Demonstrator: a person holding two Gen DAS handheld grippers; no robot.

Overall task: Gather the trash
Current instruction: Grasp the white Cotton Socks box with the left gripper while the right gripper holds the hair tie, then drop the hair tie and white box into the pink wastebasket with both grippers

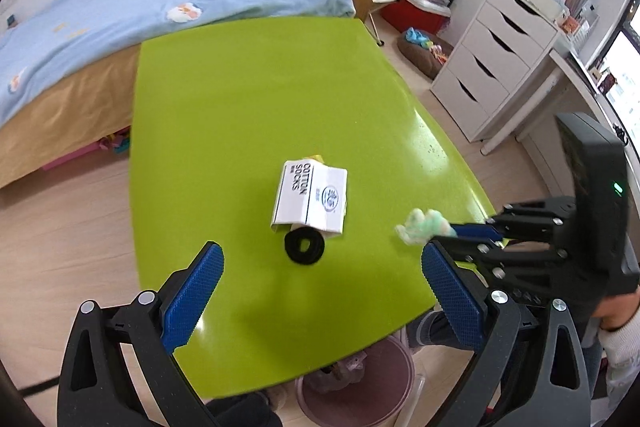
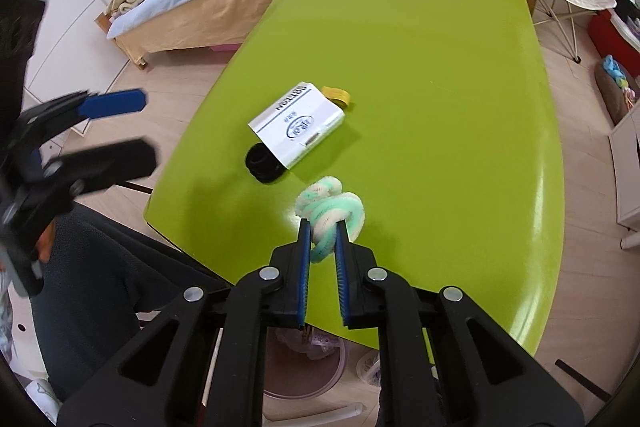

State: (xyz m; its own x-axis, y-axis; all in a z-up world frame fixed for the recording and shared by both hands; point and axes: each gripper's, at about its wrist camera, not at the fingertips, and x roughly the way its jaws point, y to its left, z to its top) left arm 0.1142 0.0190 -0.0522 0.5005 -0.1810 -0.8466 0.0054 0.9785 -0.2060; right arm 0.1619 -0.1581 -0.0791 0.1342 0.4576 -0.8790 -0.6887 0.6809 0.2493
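My right gripper (image 2: 322, 227) is shut on a fuzzy green-and-white twisted bundle (image 2: 332, 205), held just above the near part of the green table (image 2: 440, 107). The same bundle (image 1: 422, 227) shows at the right gripper's (image 1: 448, 233) tips in the left wrist view. A white "cotton socks" packet (image 1: 310, 197) lies mid-table with a black ring (image 1: 304, 247) at its near end and a yellow piece (image 2: 338, 97) at its far end. My left gripper (image 1: 322, 269) hangs open above the table's near edge, short of the black ring, nothing between its fingers.
A pinkish bin (image 1: 360, 383) with wrappers inside stands on the floor under the table's near edge. A bed with a blue cover (image 1: 120, 7) lies beyond the table. White drawers (image 1: 492, 59) stand at the right. A person's dark-clothed legs (image 2: 100, 267) are beside the table.
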